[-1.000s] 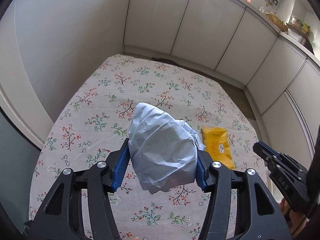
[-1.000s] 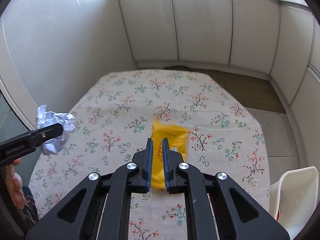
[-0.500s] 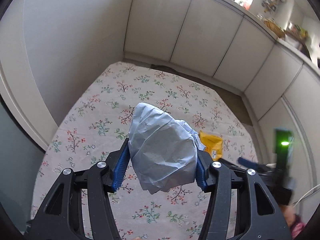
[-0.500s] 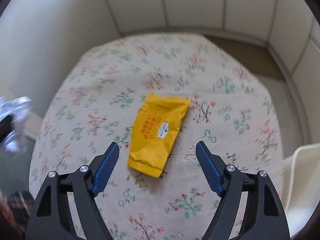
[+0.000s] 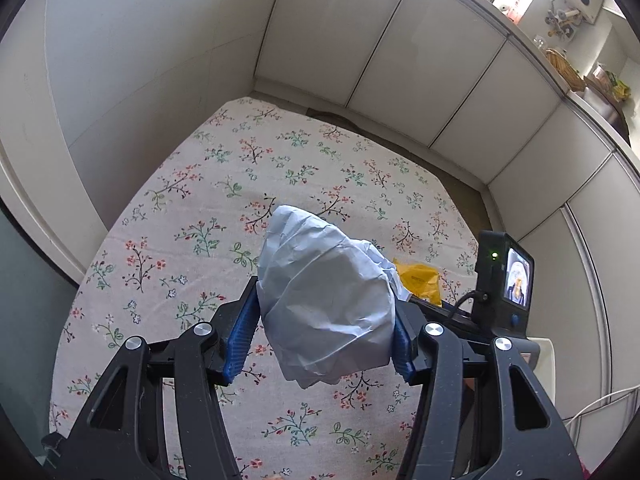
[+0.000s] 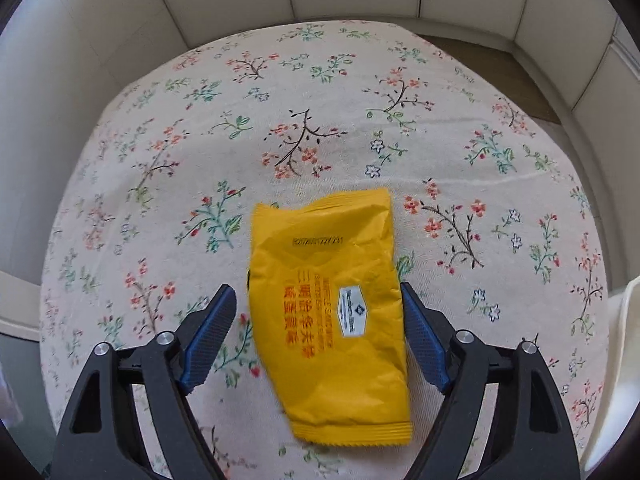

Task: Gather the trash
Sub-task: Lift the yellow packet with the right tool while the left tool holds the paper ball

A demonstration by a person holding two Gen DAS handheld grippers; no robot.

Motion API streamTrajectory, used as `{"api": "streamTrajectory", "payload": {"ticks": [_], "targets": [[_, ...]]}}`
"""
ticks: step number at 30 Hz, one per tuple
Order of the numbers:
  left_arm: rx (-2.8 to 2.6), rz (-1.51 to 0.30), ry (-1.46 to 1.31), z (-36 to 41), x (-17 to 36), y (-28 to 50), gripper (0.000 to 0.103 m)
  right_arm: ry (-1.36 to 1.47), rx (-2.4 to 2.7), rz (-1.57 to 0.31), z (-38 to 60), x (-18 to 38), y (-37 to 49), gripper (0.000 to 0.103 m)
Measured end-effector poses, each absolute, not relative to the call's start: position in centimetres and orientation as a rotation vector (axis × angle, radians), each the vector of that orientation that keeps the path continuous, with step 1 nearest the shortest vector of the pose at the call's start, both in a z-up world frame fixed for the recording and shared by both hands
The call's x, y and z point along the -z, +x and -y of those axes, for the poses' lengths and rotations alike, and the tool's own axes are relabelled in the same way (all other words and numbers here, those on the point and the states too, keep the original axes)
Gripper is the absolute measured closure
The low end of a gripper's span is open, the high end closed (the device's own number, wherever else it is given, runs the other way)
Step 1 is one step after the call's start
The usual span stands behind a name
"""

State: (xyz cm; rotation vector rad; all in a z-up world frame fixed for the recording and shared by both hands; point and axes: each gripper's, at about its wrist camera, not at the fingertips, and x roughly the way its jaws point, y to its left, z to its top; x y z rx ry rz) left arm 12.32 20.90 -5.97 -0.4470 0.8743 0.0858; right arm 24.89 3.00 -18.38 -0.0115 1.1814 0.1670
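Two pieces of trash show here, one already in hand and one lying flat on the flowered tablecloth [image 6: 320,92]. Starting at the left, the left gripper [image 5: 320,330] is clamped on a crumpled ball of pale paper [image 5: 326,300], its blue pads pressed into both sides of the wad, which is carried clear above the cloth. Just past the ball to the right, the left wrist view catches a corner of the yellow snack wrapper [image 5: 420,280] and, nearer the right edge, the small screen on the back of the other tool.

Moving right, the right gripper [image 6: 316,336] points steeply down over the yellow snack wrapper [image 6: 328,304]. Its jaws are opening, and the wrapper lies between them on the cloth: the right pad sits at the wrapper's edge (whether it touches I cannot tell), while the left pad stands apart from it. Nothing is gripped yet. At the far right a cream-coloured rim [image 6: 624,360] shows, probably the bin, though too little is visible to be sure.

The risks I see: the wrapper is thin and flat, so closing pads may slide over it or pinch up the tablecloth instead. It also sits off-centre toward the right pad, so a squeeze could push it sideways. The paper ball could slip if the left grip eases
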Motion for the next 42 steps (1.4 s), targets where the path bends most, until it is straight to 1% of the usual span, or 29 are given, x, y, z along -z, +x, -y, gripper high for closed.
{"api": "streamTrajectory", "payload": {"ticks": [1, 2, 3, 5, 6, 7, 8, 10, 12, 18, 25, 30, 42], "targets": [[-0.087, -0.876, -0.451, -21.0, 6.0, 12.3, 0.049, -0.019, -0.167, -1.175, -3.2, 18.4, 24.9, 0.021], [-0.090, -0.878, -0.455, -21.0, 6.0, 12.3, 0.049, -0.030, -0.170, -1.156, -3.2, 18.4, 24.8, 0.025], [-0.092, -0.879, -0.459, -21.1, 6.0, 12.4, 0.049, -0.042, -0.172, -1.137, -3.2, 18.4, 24.6, 0.034], [-0.091, -0.882, -0.470, -21.3, 6.0, 12.4, 0.049, -0.045, -0.180, -1.124, -3.1, 18.3, 24.6, 0.042], [-0.090, -0.884, -0.473, -21.3, 6.1, 12.4, 0.049, -0.030, -0.187, -1.123, -2.7, 18.1, 24.6, 0.050], [-0.090, -0.887, -0.474, -21.2, 6.1, 12.5, 0.049, -0.012, -0.194, -1.125, -2.3, 18.0, 24.7, 0.052], [-0.091, -0.889, -0.472, -21.2, 6.1, 12.5, 0.049, 0.011, -0.200, -1.127, -1.9, 17.9, 24.8, 0.058], [-0.093, -0.891, -0.468, -21.2, 6.2, 12.6, 0.049, 0.031, -0.213, -1.117, -1.6, 17.6, 24.8, 0.065], [-0.096, -0.892, -0.467, -21.1, 6.2, 12.6, 0.049, 0.036, -0.220, -1.101, -1.5, 17.4, 24.6, 0.077], [-0.099, -0.892, -0.462, -21.0, 6.2, 12.6, 0.049, 0.063, -0.231, -1.059, -0.5, 16.2, 23.6, 0.084], [-0.101, -0.871, -0.456, -20.9, 5.9, 12.3, 0.049, 0.057, -0.235, -0.996, 0.1, 13.8, 22.9, 0.084], [-0.101, -0.841, -0.452, -20.7, 5.3, 12.0, 0.049, 0.036, -0.243, -0.928, 0.5, 11.1, 21.7, 0.084], [-0.073, -0.761, -0.398, -17.8, 3.0, 10.4, 0.049, 0.021, -0.260, -0.759, 4.0, 5.0, 16.8, 0.084]]}}
